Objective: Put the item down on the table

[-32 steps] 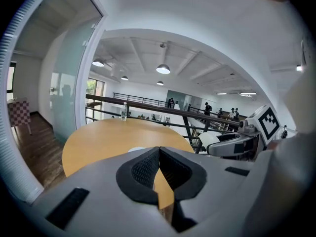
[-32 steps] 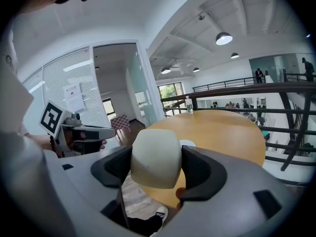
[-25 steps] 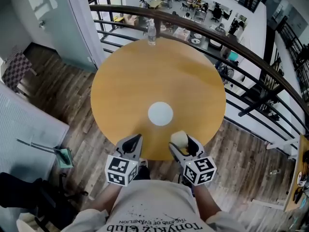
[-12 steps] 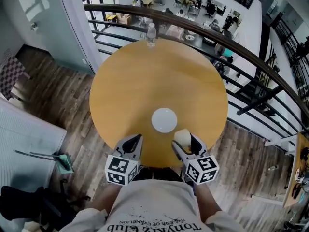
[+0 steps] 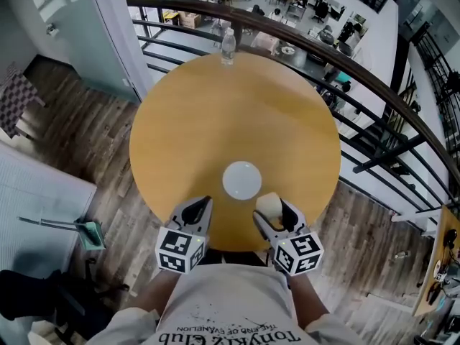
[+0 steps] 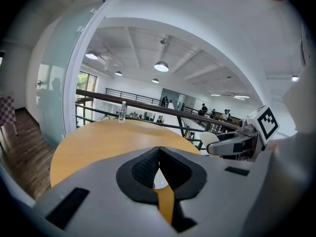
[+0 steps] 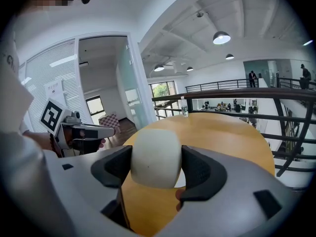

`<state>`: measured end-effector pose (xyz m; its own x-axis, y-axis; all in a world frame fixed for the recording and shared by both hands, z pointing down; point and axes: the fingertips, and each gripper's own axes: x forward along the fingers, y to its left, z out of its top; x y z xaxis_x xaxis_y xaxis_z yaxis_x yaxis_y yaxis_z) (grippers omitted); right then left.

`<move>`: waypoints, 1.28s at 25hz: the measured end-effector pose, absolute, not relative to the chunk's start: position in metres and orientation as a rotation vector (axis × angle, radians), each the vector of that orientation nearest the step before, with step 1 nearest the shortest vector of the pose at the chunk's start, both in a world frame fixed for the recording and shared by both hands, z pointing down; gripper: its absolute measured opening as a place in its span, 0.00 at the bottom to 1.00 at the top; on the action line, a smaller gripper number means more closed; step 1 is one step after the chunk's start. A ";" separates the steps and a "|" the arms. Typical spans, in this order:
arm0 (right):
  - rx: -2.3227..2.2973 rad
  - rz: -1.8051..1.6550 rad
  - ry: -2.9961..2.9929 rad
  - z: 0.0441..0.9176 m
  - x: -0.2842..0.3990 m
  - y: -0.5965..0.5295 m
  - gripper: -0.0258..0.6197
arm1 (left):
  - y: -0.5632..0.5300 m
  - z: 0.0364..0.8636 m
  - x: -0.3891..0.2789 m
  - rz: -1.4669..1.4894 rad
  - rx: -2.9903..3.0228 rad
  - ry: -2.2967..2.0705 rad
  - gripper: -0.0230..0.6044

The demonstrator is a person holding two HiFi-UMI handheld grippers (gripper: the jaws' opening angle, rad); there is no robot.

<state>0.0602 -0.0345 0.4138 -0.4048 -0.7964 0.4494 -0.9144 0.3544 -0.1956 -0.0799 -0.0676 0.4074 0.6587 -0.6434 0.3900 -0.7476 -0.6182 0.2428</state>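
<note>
A cream-white rounded item [image 7: 156, 158] sits squeezed between the jaws of my right gripper [image 7: 156, 162], held over the near edge of the round wooden table [image 5: 237, 113]. In the head view the item [image 5: 268, 206] shows at the tip of the right gripper [image 5: 274, 215], just right of a white disc [image 5: 241, 180] lying on the table. My left gripper [image 5: 196, 214] hovers at the near edge, left of the disc, its jaws shut together with nothing between them [image 6: 158, 163].
A clear water bottle [image 5: 228, 47] stands at the table's far edge, against a dark railing [image 5: 345, 60] with a drop to a lower floor beyond. Wooden floor surrounds the table; a glass partition [image 5: 86, 27] stands at the left.
The view has shifted slightly; both grippers stay at the near table edge, the right still holding the white item. The disc looks a touch nearer the grippers.
</note>
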 end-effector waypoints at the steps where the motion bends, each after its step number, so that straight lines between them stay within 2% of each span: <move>1: 1.512 0.603 -2.339 0.415 0.062 -0.036 0.52 | -0.070 0.408 -0.078 0.374 2.492 -1.097 0.07; 32: 1.382 0.651 -2.286 0.482 0.071 -0.100 0.52 | -0.114 0.465 -0.051 0.484 2.462 -1.062 0.07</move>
<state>0.0710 -0.0998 0.4819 -0.4381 -0.7138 0.5463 -0.8945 0.4061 -0.1868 -0.0510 -0.1138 0.4648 0.6487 -0.6023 0.4653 -0.7463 -0.6234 0.2334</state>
